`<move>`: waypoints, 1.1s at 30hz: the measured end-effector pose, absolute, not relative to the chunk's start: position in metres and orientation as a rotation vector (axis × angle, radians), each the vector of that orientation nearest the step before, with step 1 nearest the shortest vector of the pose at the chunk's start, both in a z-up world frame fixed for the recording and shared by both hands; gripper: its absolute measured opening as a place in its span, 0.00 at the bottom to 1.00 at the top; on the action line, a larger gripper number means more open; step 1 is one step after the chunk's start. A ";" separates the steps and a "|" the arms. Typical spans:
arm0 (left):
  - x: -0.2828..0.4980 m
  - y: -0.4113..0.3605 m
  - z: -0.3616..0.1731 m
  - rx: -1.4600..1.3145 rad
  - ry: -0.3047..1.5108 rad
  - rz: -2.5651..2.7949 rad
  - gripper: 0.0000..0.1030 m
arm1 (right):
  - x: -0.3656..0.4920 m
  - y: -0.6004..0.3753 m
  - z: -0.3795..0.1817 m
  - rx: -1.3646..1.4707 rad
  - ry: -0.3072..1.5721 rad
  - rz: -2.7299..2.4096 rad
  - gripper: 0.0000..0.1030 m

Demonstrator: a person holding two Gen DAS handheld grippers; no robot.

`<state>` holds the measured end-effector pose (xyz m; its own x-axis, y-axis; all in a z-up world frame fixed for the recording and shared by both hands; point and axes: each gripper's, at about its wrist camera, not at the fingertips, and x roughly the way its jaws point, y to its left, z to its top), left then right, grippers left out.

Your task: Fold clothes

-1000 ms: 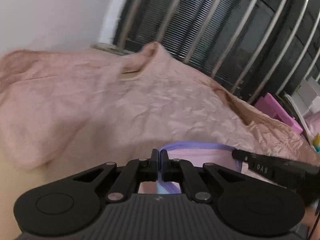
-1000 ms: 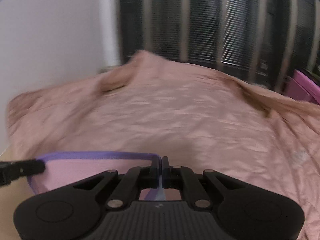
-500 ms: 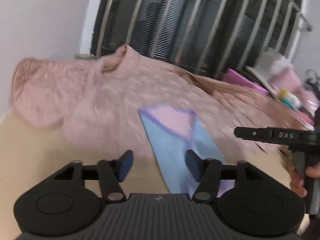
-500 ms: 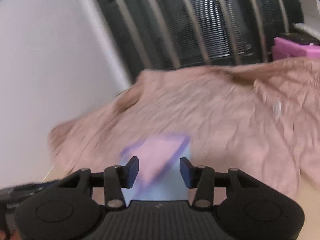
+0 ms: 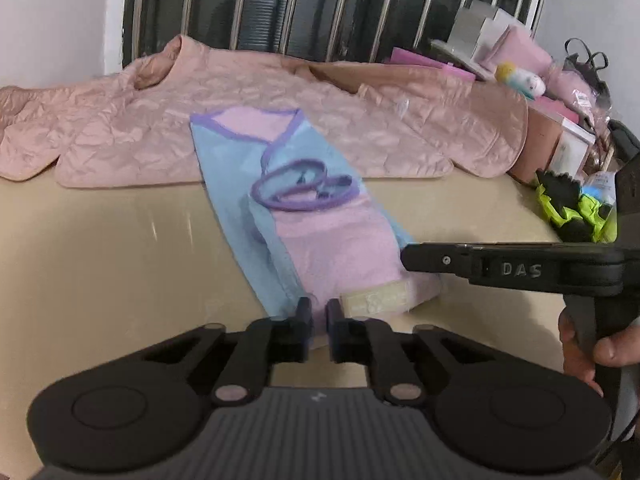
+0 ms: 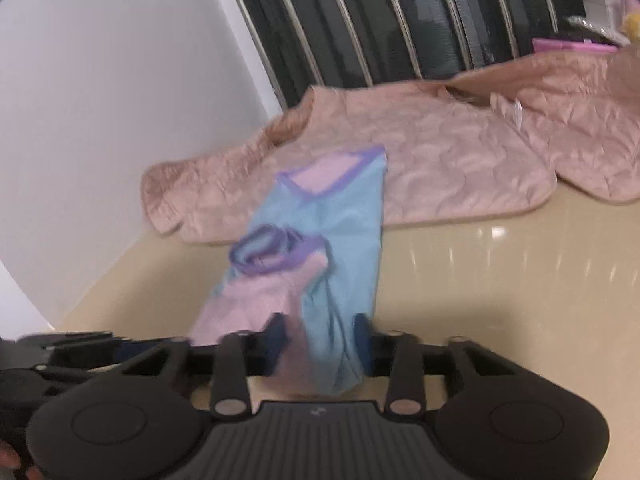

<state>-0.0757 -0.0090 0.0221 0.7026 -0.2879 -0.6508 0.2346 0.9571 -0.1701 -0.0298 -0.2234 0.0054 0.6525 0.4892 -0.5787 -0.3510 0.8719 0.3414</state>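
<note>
So right at the near edge, the left gripper (image 5: 318,312) has its fingers nearly together and closing on the bottom hem of the little garment (image 5: 320,224), a sliver of the pink-and-blue fabric sits in the gap but I honestly can't tell if the pads are biting yet. The right gripper (image 6: 318,330) is closing too, though its fingers are visibly further apart in the right wrist view, with a bunched fold of the blue fabric between them and not pinched as far as I can see. The garment itself, a small blue and pink top with purple trim, lies as a long narrow strip on the beige surface (image 5: 120,248), its purple straps (image 5: 304,188) piled loosely in the middle and its far end overlapping the pink quilted jacket (image 5: 400,136). My read: the sides look already folded in lengthwise, so maybe halfway there, and what's left is bringing the near hem over toward the far end, then tidying those straps. The jacket behind it is spread out and looks untouched, so that one is probably still to do.
</note>
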 end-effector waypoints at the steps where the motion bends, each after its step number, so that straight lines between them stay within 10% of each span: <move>1: -0.077 -0.007 0.023 -0.075 0.734 -0.298 0.07 | -0.030 -0.224 0.001 0.226 0.715 0.466 0.12; 9: -0.115 0.033 0.020 -0.040 0.744 -0.349 0.10 | -0.090 -0.205 -0.005 0.278 0.691 0.462 0.07; 12: -0.129 0.046 0.026 -0.039 0.727 -0.376 0.50 | -0.119 -0.212 0.005 0.179 0.582 0.488 0.13; 16: -0.135 0.045 0.027 0.012 0.704 -0.427 0.52 | -0.136 -0.220 0.014 0.001 0.488 0.548 0.27; 26: -0.123 0.045 0.015 0.023 0.714 -0.437 0.08 | -0.126 -0.203 -0.010 -0.020 0.555 0.698 0.27; 28: -0.122 0.047 0.015 0.005 0.724 -0.440 0.06 | -0.127 -0.201 -0.011 -0.002 0.558 0.685 0.07; 33: -0.141 0.047 0.028 0.010 0.720 -0.488 0.04 | -0.140 -0.215 -0.006 0.067 0.531 0.696 0.06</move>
